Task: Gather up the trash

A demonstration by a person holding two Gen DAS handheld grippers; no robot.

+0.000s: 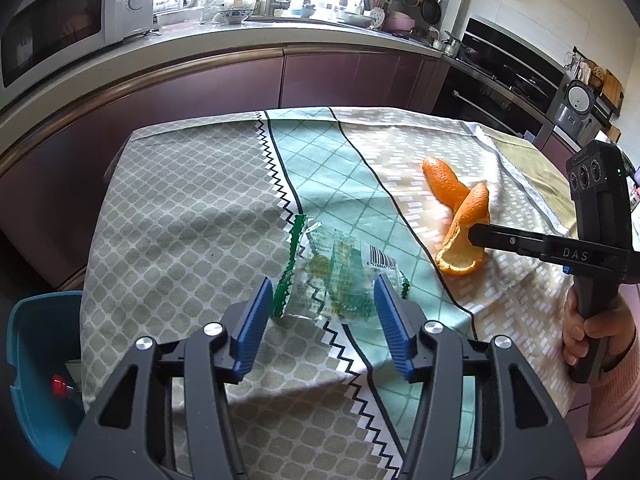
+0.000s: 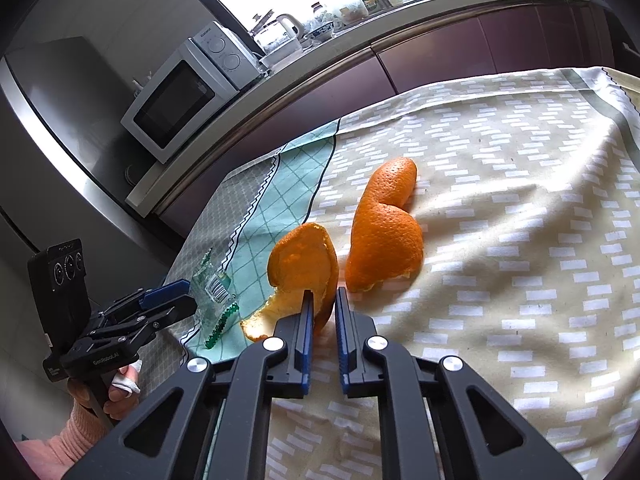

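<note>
Table draped with a patterned tablecloth [image 1: 192, 200], kitchen counter [image 1: 224, 40] and microwave [image 1: 60, 20] behind. Left gripper [image 1: 322, 304] angled down at a crumpled clear plastic wrapper [image 1: 340, 276] with green serrated edges and a barcode, lying on the cloth's mint-green stripe. Jaws stand roughly half open, one blue pad on each side of the wrapper's near end; whether the pads actually touch the plastic cannot be told from the left wrist view, and no squeeze is visible in the film. In the right wrist view the same gripper [image 2: 188, 292] shows from the side at the wrapper [image 2: 212, 292], a hand [image 2: 108, 396] on its handle. Right gripper [image 2: 325, 300] has its jaws nearly together, with a thin gap between the blue pads; the curled edge of an orange peel [image 2: 304, 264] sits between them, apparently pinched, the rest of the peel curving up and leftward onto the cloth. In the left wrist view the right gripper's black finger [image 1: 504, 240] runs into that peel [image 1: 464, 240]. A second orange peel [image 2: 386, 232], skin side up, lies just beside the first on the beige patterned area, not gripped. A blue bin [image 1: 36, 368] sits below the table's left edge, with a red-capped item [image 1: 60, 385] inside it.
</note>
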